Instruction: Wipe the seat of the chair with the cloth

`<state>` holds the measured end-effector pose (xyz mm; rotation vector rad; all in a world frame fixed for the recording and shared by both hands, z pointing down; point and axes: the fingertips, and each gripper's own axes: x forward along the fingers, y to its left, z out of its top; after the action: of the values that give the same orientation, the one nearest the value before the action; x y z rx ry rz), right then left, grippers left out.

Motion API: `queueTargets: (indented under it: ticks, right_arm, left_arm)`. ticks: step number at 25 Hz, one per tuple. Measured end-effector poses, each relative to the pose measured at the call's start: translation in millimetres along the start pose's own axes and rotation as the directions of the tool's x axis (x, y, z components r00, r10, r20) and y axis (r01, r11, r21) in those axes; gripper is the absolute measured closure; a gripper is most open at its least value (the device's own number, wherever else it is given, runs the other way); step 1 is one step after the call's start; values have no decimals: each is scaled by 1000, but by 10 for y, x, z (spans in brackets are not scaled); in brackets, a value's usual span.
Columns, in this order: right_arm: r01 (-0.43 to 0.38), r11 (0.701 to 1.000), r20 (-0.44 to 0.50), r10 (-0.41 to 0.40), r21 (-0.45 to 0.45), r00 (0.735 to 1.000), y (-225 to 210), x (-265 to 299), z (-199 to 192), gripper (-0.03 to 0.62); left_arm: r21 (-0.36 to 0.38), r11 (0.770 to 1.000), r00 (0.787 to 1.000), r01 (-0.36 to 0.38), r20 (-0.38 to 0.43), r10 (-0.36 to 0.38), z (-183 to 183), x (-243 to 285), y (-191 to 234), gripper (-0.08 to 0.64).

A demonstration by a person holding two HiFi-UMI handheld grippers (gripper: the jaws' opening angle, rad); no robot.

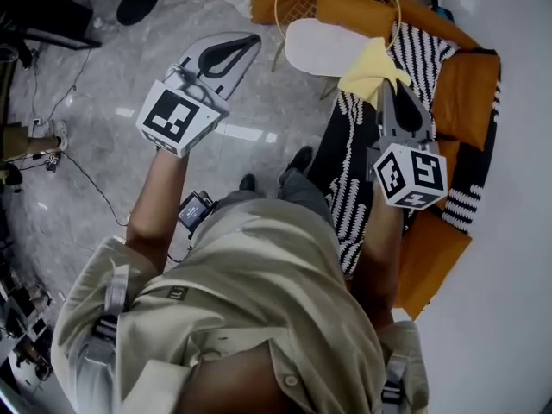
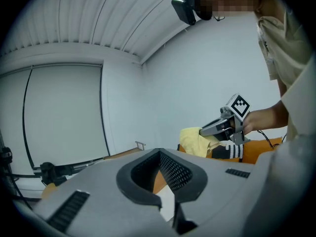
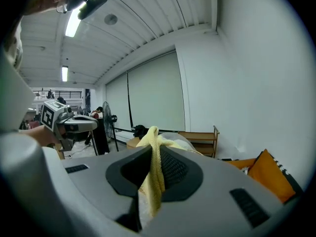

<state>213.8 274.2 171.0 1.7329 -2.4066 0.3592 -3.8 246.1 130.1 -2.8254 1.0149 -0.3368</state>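
cloth (image 1: 373, 69): yellow, bunched up, pinched tight in the right hand-held gripper (image 1: 387, 89), which is up off the floor

seat (image 1: 323, 48): white; in the head view the cloth sits right at its right edge

left hand-held gripper (image 1: 248, 41): jaws pressed together, nothing in them, out over the floor (image 1: 103, 76) left of the chair

around: orange cushions (image 1: 466, 89) just beside the chair

Grey marble floor (image 1: 103, 102): black cables (image 1: 93, 186) at left, white-seat chair (image 1: 323, 46) and striped black-white rug (image 1: 349, 205) with orange cushions (image 1: 466, 93) at right.
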Motion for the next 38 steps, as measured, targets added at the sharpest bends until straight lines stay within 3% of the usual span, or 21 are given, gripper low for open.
queueTargets:
  ticks: [8, 15, 20, 24, 30, 34, 38]
  right_arm:
    - [-70, 998, -16, 70, 11, 997, -604, 589, 56, 534]
    - [-83, 996, -46, 84, 31, 995, -759, 1057, 1, 534]
    - [-47, 999, -90, 49, 23, 995, -652, 1532, -15, 534]
    - [-8, 1000, -122, 6, -10, 993, -835, 1859, 82, 534]
    - [82, 996, -117, -85, -35, 989, -1034, 2277, 191, 534]
    - [130, 991, -116, -128, 6, 985, -1048, 2625, 196, 534]
    - [114, 993, -161, -112, 3, 981, -944, 3053, 76, 534]
  left_arm:
    - [-3, 999, 997, -52, -53, 52, -13, 700, 163, 545]
    - [-18, 997, 995, -70, -79, 68, -113, 969, 488, 545]
    - [-73, 997, 996, -28, -90, 21, -376, 1182, 980, 545]
    - [-147, 989, 996, -21, -84, 9, -492, 1543, 1325, 545]
    - [-155, 986, 998, 55, -20, -58, -672, 2005, 1718, 545]
    - [-191, 976, 987, 109, -98, -130, -933, 2210, 1992, 545]
    - [-218, 971, 994, 100, -24, -108, -1041, 2301, 2319, 545]
